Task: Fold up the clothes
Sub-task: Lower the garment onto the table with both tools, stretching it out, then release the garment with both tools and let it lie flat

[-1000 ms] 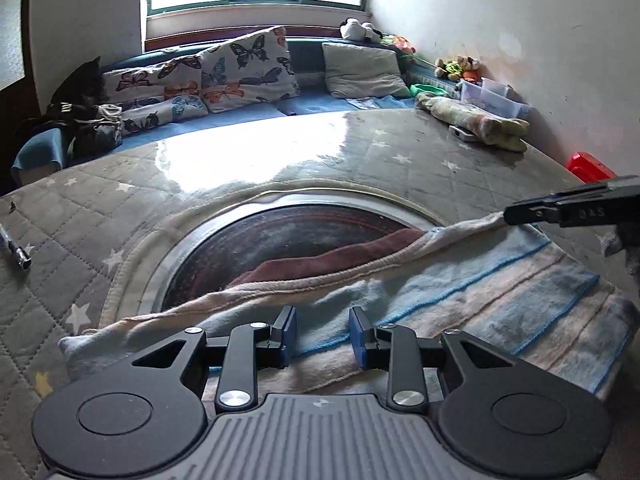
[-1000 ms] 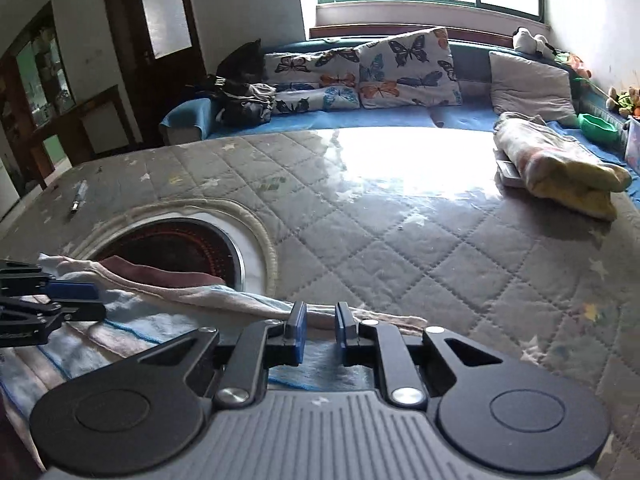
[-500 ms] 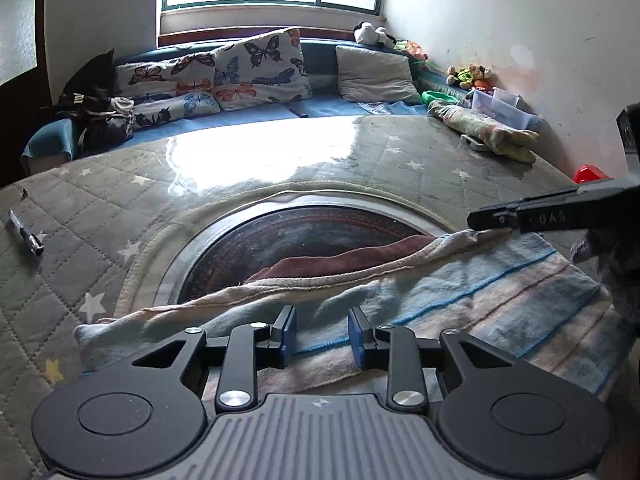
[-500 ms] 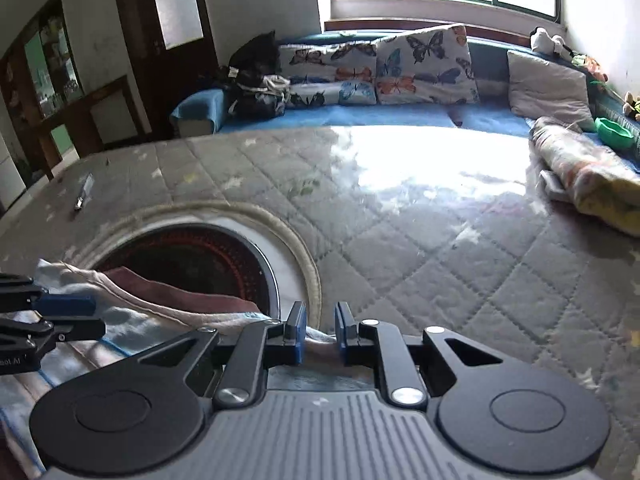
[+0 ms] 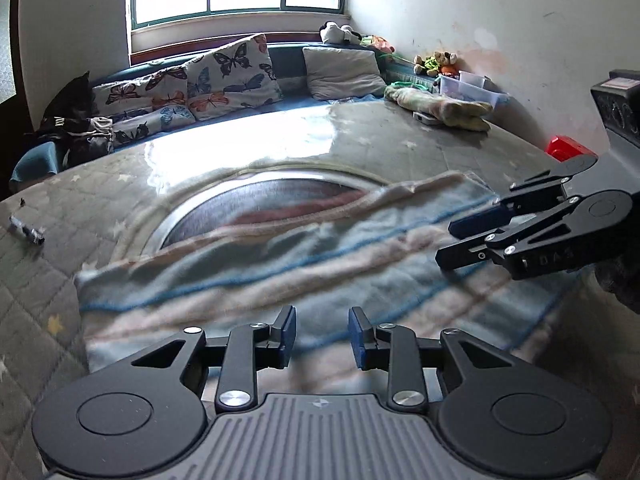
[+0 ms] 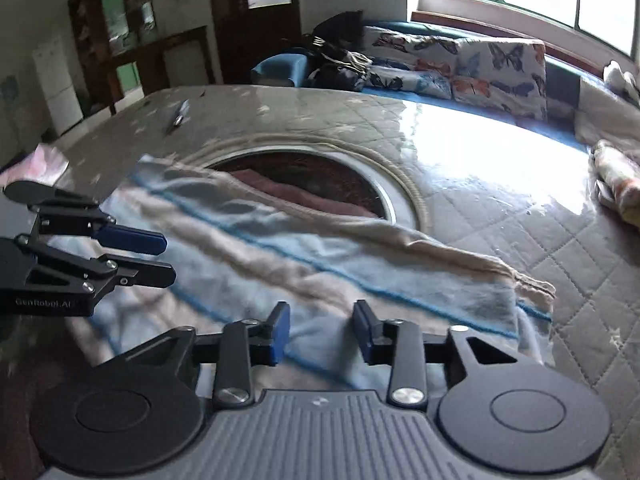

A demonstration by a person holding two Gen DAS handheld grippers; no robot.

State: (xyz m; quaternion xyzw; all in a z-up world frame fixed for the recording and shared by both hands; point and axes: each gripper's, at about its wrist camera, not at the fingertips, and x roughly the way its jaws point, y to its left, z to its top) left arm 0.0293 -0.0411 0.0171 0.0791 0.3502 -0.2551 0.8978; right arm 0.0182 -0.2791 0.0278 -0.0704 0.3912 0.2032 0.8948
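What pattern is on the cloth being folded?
The cloth has pale blue and beige bands with thin blue stripes; clearest in the right wrist view.

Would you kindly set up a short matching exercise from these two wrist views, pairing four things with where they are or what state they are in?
Things:
1. left gripper
2. striped towel
3. butterfly cushion
4. folded blanket

Places or states:
A. propped against the bench back under the window
B. spread flat, partly covering the round opening
C. jaws open, nothing between them
D. at the far right edge of the quilted table

Pairs: 1-C, 2-B, 3-A, 4-D
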